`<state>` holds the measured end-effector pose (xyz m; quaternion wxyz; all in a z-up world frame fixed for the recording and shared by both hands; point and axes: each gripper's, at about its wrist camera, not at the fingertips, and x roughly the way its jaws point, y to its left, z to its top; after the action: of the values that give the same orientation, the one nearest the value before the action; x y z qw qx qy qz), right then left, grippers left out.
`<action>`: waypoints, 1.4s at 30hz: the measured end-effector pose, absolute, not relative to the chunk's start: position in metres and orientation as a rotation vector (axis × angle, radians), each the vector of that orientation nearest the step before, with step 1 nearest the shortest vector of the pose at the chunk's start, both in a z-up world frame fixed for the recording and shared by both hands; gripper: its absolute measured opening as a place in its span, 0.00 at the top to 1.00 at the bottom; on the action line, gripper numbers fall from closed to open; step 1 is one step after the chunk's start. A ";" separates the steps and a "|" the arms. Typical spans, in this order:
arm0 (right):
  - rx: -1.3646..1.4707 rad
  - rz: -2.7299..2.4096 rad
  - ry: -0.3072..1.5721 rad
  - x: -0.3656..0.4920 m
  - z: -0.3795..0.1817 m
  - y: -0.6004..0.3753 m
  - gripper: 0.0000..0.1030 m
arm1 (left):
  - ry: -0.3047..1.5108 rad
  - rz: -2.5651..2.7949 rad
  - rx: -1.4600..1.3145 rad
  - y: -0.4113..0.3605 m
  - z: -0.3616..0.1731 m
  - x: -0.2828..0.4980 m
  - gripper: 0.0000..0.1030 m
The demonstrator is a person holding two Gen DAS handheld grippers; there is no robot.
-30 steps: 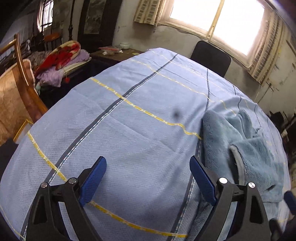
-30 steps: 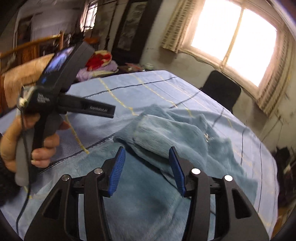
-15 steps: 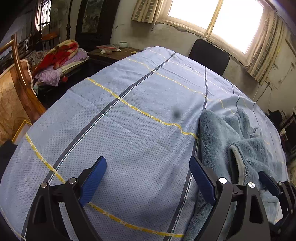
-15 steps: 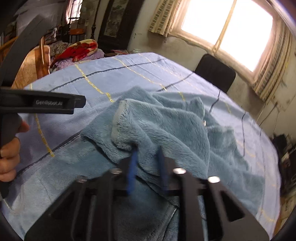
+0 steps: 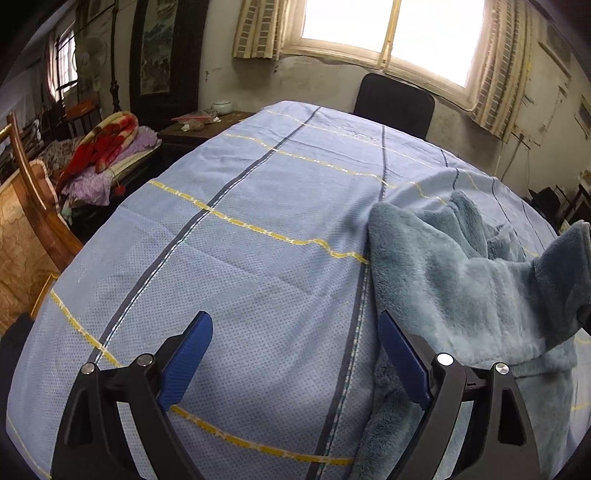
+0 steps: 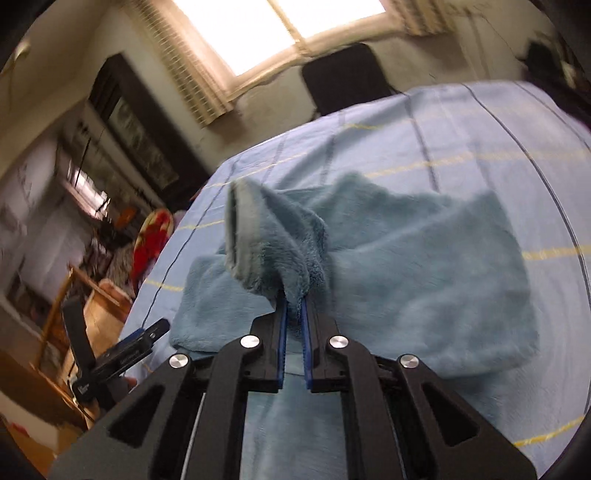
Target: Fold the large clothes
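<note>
Fleece [image 6: 424, 266], a teal plush garment, is pinched at a sleeve in the right gripper [image 6: 294, 317], whose blue pads are drawn nearly together on a fold of the pile; the grey-lined cuff [image 6: 240, 229] stands up just past the fingertips. From there the garment spreads flat over the bed [image 6: 480, 122], toward its right edge as the left wrist view shows it, and a lifted fold [image 5: 565, 280] rises at that view's right border. The left gripper [image 5: 295, 332] hangs wide open over the bare sheet [image 5: 240, 258], holding nothing, its right pad [image 5: 399, 354] just beside the garment's near-left edge. The sheet is pale blue with yellow and dark stripes. Beyond the bed's far edge stands a dark chair [image 5: 393, 103] under a bright window [image 5: 388, 33]. Off the left edge lie a red blanket [image 5: 107, 140] on piled bedding and a wooden frame [image 5: 33, 206]. No container shows.
</note>
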<state>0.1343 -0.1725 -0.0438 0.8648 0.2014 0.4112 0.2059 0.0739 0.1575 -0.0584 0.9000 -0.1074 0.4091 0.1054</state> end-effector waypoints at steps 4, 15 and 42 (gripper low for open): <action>0.578 0.364 0.912 0.133 -0.070 -0.214 0.90 | 0.841 0.211 -0.171 0.147 -0.059 0.073 0.12; 0.801 0.406 0.923 0.136 -0.079 -0.252 0.61 | 0.815 0.195 -0.138 0.136 -0.050 0.071 0.12; 0.490 0.418 0.805 0.142 -0.033 -0.215 0.98 | 0.875 -0.039 -0.101 0.046 -0.051 0.130 0.12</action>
<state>0.1415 -0.2152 -0.0331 0.8701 0.2343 0.3849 0.1998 0.1305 0.0457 -0.0508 0.9044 -0.0487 0.4236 -0.0189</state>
